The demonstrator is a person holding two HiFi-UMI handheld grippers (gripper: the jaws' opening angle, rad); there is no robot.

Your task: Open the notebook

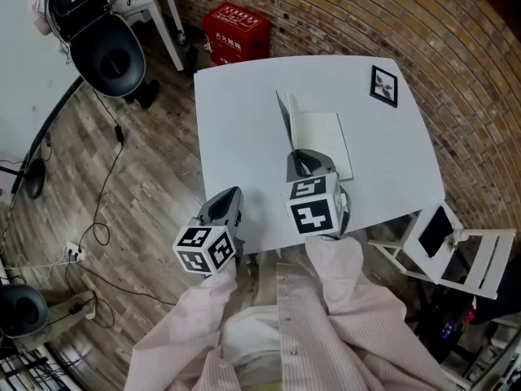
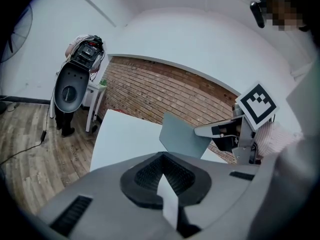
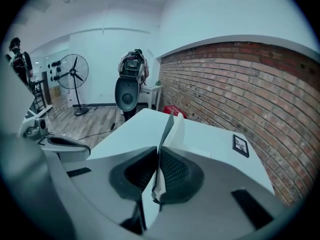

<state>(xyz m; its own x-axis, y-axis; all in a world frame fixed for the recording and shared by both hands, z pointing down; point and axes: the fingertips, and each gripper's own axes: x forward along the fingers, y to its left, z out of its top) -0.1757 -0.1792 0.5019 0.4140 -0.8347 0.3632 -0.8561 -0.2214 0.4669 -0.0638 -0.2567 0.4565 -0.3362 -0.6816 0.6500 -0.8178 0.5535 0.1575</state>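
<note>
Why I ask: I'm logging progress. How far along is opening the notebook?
Done: the right gripper is shut on the notebook's cover, which stands nearly upright off the pages. In hand: swinging it over, it seems. Left: laying it flat on the table. The left gripper is shut, empty, at the table's near edge.

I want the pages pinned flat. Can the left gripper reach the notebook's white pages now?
Probably not directly: the notebook's raised grey cover, pinched by the right gripper, stands between the left gripper and the white pages.
</note>
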